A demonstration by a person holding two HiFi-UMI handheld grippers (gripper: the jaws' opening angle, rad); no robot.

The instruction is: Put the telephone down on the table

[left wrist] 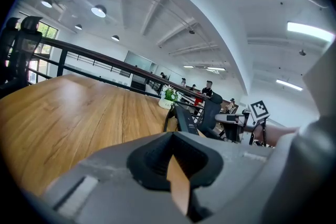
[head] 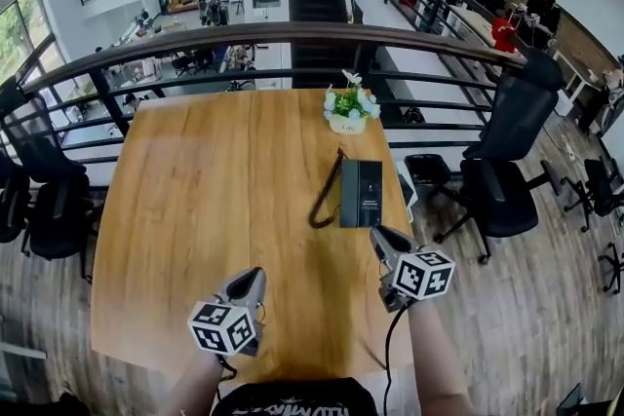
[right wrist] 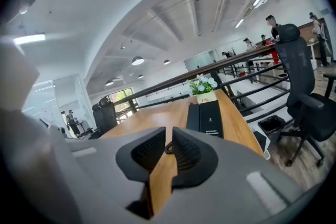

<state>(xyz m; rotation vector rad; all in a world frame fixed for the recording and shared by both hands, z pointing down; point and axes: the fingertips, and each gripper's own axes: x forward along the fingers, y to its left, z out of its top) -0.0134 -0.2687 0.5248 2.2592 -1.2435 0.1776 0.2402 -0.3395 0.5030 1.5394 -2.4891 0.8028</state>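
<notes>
The black telephone (head: 361, 193) lies flat on the wooden table (head: 195, 209), right of centre, with its handset on the base and its dark cord (head: 325, 195) looping off its left side. It also shows in the left gripper view (left wrist: 185, 119) and in the right gripper view (right wrist: 207, 117). My left gripper (head: 255, 278) (left wrist: 169, 157) hovers near the table's front edge, shut and empty. My right gripper (head: 382, 236) (right wrist: 169, 145) is just short of the phone's near end, its pads a narrow slit apart with nothing between them.
A white pot of flowers (head: 348, 109) stands behind the phone. A dark railing (head: 292, 34) runs along the table's far edge. Black office chairs stand to the right (head: 507, 161) and to the left (head: 39, 200). People sit far back at the right.
</notes>
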